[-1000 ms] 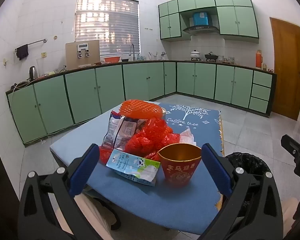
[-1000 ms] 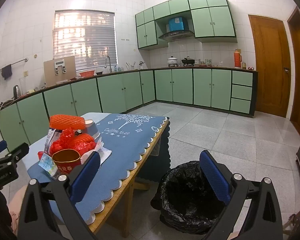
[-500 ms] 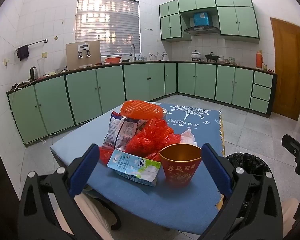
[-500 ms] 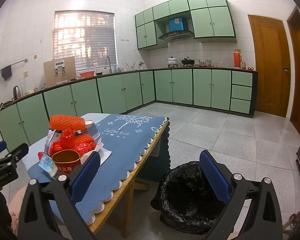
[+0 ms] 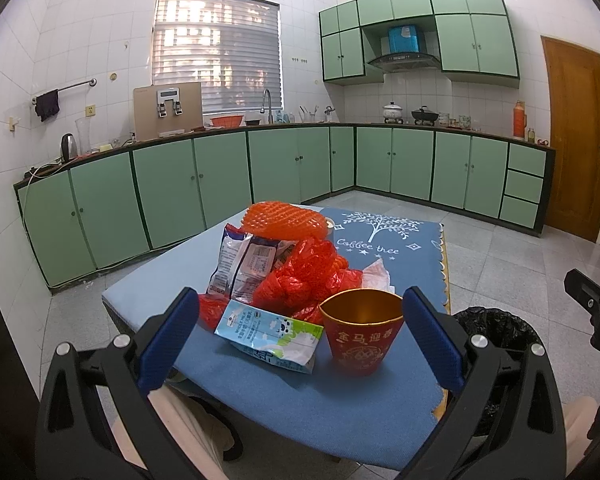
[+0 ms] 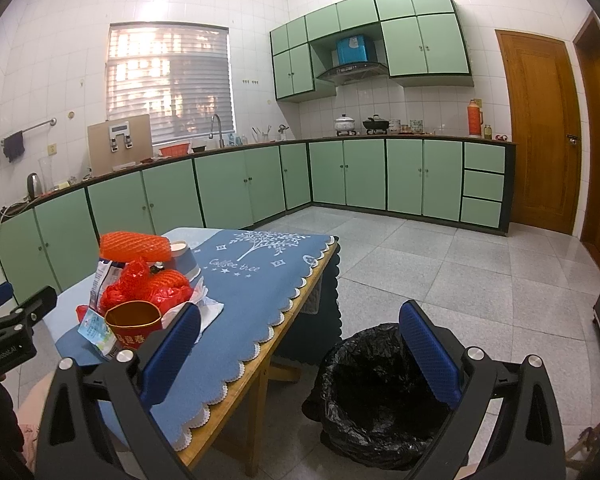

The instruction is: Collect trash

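On the near end of the blue-clothed table (image 5: pixel 260 396), the left wrist view shows a heap of trash: a red paper cup (image 5: pixel 361 332) standing upright, a flattened milk carton (image 5: pixel 270 334) lying just to its left, crumpled red plastic bags (image 5: pixel 308 276) behind both, a snack wrapper (image 5: pixel 242 264) leaning on the bags, and an orange foam net (image 5: pixel 284 220) on top. The left gripper (image 5: pixel 296 334) hangs in front of the heap with its blue fingers (image 5: pixel 168 336) spread wide, grasping nothing; cup and carton sit between them in the view. A black-lined trash bin (image 5: pixel 496 332) stands on the floor to the right of the table.

From the right wrist view, the right gripper (image 6: pixel 300 350) is also spread wide and empty, held above the gap between the table's (image 6: pixel 260 320) edge and the trash bin (image 6: pixel 372 396). The cup (image 6: pixel 134 322), carton (image 6: pixel 98 330), bags (image 6: pixel 148 288) and net (image 6: pixel 134 246) lie at the table's left end, well apart from this gripper. The left gripper's (image 6: pixel 8 320) tip shows at the left edge.
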A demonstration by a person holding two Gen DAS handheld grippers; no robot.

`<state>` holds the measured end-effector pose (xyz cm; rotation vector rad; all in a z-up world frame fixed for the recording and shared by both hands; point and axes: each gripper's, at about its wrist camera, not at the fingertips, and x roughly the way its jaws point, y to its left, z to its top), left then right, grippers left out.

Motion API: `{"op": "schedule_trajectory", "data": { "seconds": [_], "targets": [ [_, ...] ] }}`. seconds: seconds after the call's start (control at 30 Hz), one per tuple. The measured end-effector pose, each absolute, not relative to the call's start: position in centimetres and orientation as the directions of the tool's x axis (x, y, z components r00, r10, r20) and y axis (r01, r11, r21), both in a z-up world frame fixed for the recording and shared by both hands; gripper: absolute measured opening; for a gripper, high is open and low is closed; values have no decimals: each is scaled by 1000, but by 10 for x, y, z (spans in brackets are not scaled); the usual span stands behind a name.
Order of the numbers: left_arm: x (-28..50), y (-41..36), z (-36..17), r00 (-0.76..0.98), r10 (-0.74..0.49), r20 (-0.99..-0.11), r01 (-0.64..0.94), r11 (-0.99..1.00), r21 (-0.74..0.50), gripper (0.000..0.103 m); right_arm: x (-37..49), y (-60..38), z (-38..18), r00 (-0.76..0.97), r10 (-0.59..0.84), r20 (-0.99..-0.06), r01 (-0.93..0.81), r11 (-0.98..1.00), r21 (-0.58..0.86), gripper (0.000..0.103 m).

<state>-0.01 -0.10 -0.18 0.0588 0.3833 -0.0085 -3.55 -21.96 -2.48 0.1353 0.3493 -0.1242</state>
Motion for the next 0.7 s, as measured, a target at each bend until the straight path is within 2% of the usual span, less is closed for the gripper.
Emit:
{"op": "schedule_trajectory", "data": {
  "seconds": [0.7],
  "targets": [
    [0, 2, -1, 928, 3, -372, 19, 998, 55, 98, -36, -220, -24, 933, -97, -346, 143, 983, 111, 97]
  ]
}}
